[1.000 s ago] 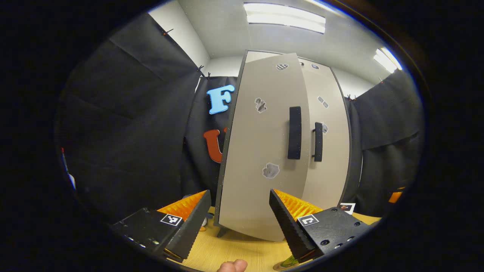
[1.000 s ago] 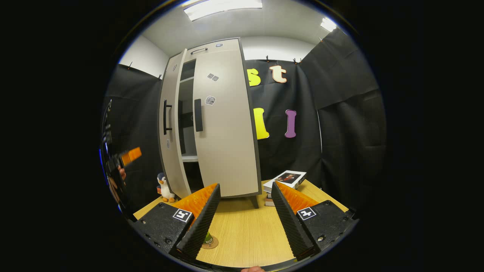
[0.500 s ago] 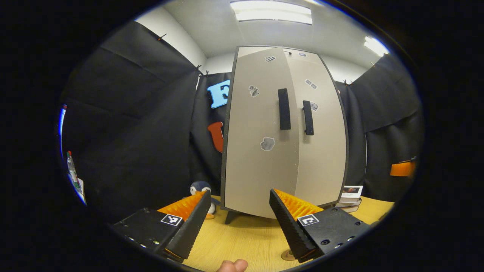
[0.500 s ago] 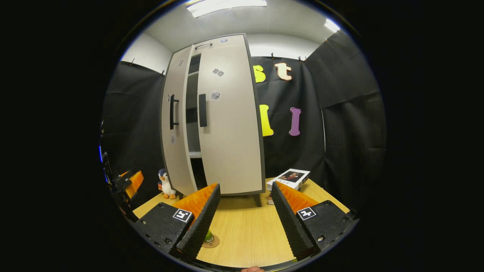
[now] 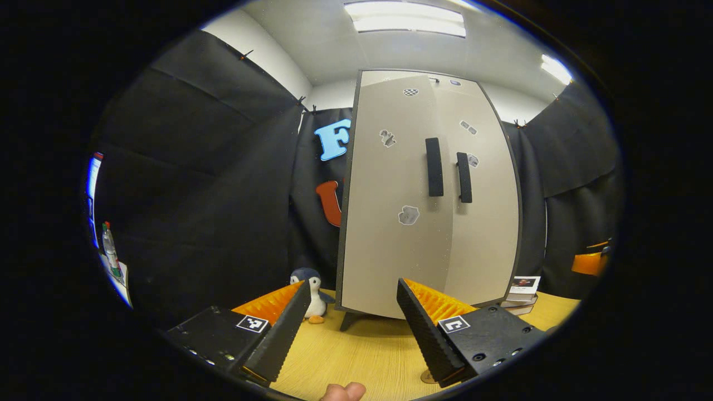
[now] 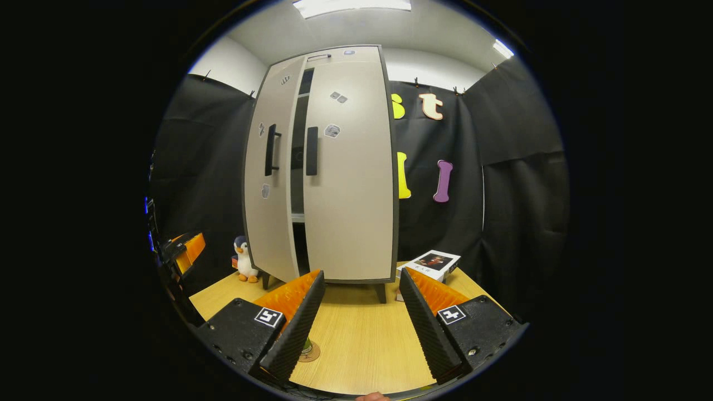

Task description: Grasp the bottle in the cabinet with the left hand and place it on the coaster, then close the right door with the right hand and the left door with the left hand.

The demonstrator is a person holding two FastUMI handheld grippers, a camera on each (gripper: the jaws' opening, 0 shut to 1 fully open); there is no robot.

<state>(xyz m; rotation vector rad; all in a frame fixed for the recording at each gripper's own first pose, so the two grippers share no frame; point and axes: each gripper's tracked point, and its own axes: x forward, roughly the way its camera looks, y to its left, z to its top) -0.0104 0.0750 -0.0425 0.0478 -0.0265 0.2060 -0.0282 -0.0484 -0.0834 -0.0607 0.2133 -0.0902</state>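
Your left gripper [image 5: 352, 320] hangs with its fingers spread apart, nothing between them, above the wooden table [image 5: 362, 356] and well short of the cabinet [image 5: 429, 195]. Your right gripper [image 6: 361, 312] is likewise released, fingers wide and holding nothing, over the table in front of the cabinet.

The cabinet stands upright on short legs, its long axis vertical. In the right gripper view the right door [image 6: 348, 167] sits flush, while the left door [image 6: 273, 178] stands slightly ajar, with a narrow dark gap running top to bottom between the two and a shelf edge visible inside. In the left gripper view the two doors look almost level, their black vertical handles [image 5: 434, 167] side by side.

The bottle [image 6: 307, 347] is on the table, on the round coaster [image 6: 309, 352], near the bottom of the right gripper view; your gripper's finger hides most of it, so you cannot tell its lean. In the left gripper view only the coaster's edge peeks out beside a finger.

A toy penguin [image 5: 313, 288] stands upright just beside the cabinet's left side. A stack of books [image 6: 429, 266] lies beside the cabinet's right side.
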